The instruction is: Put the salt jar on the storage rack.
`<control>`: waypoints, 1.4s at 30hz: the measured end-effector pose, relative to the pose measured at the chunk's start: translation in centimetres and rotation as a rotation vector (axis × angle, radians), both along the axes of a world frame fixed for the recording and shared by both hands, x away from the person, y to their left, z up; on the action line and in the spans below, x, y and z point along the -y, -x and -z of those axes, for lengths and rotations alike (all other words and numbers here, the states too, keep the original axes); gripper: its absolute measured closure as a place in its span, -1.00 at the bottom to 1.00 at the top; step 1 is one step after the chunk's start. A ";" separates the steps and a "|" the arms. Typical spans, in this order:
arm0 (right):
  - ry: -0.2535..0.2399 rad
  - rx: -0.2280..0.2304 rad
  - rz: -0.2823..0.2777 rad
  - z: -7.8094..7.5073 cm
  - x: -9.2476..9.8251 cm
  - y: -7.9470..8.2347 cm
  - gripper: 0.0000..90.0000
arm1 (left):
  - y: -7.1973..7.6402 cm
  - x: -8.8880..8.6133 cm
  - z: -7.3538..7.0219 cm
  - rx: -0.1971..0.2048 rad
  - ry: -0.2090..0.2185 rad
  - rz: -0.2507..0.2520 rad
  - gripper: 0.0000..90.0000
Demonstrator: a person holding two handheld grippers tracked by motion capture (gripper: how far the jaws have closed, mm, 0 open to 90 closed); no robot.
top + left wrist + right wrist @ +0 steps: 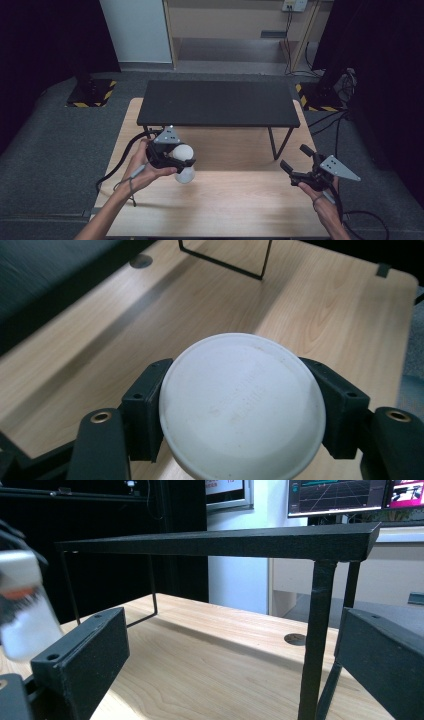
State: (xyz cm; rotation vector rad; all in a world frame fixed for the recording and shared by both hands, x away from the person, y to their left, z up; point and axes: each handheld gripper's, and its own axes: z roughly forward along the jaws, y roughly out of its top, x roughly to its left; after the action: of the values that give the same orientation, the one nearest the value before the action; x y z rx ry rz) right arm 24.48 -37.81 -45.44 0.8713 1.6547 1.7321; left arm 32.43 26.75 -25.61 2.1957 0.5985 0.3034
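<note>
- High view: a black shelf (218,103) on thin legs stands at the far part of the wooden table (240,200). In front of its left end the left gripper (176,162) is clamped on a white bottle (184,162), held above the tabletop. In front of the shelf's right end the right gripper (295,162) hangs with jaws apart, holding nothing.
- Left gripper view: the bottle's round end (242,402) faces the camera between both jaws, so its long axis runs away toward the table (325,315). The shelf's leg frame (225,260) lies beyond.
- Right gripper view: jaws wide apart either side of a shelf leg (315,640); blurred bottle (25,615) left of the shelf (225,541).
</note>
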 end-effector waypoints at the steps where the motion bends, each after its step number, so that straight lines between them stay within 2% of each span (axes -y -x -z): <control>1: 0.000 -0.001 -0.001 0.0 0.0 0.0 -0.98 | 0.4 -0.3 -1.2 -0.001 0.008 -0.003 -0.28; 2: 0.001 -0.002 -0.002 0.0 0.0 0.0 -0.98 | 0.5 -0.4 -1.7 -0.001 0.010 -0.005 -0.28; 8: 0.001 -0.002 -0.001 0.0 -0.1 0.0 -0.98 | 2.0 -1.4 -6.9 0.031 0.056 -0.027 -0.28; 15: 0.003 -0.003 -0.006 0.0 -0.1 0.0 -0.98 | 2.6 -2.4 -12.0 0.082 0.098 -0.068 -0.28; 21: -0.001 -0.002 -0.003 0.0 0.0 0.0 -0.98 | 2.0 -3.7 -15.0 0.120 0.158 -0.147 -0.28; 24: -0.002 -0.001 -0.002 0.0 0.0 0.0 -0.98 | 1.7 -3.8 -16.0 0.151 0.162 -0.196 -0.27; 25: -0.001 -0.002 -0.003 0.0 0.0 0.0 -0.98 | 1.4 -3.7 -16.4 0.164 0.149 -0.217 -0.27; 28: -0.002 -0.003 -0.003 0.0 0.0 0.0 -0.98 | 0.6 -3.4 -16.6 0.177 0.147 -0.272 -0.28; 30: -0.001 -0.004 -0.005 0.0 0.0 0.0 -0.98 | -0.2 -3.2 -16.3 0.190 0.149 -0.316 -0.27; 31: -0.001 -0.004 -0.005 0.0 0.0 0.0 -0.98 | -0.9 -2.8 -15.9 0.206 0.132 -0.357 -0.27; 33: -0.001 -0.003 -0.005 0.0 0.0 0.0 -0.98 | -1.3 -2.7 -15.6 0.217 0.125 -0.385 -0.27; 36: -0.003 -0.004 -0.001 0.0 0.1 0.0 -0.98 | -2.6 -3.2 -14.4 0.228 0.159 -0.453 -0.27; 38: -0.006 -0.005 0.001 0.0 0.1 0.1 -0.98 | -3.3 -3.5 -13.6 0.232 0.172 -0.473 -0.27; 42: -0.006 -0.006 0.002 0.0 0.2 0.1 -0.98 | -4.6 -3.7 -12.3 0.213 0.159 -0.495 -0.27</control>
State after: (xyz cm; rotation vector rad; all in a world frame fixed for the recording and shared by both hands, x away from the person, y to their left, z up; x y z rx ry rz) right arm 24.39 -37.96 -45.49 0.8812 1.6527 1.7361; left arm 37.02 30.47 -13.31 1.8108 1.0046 0.7116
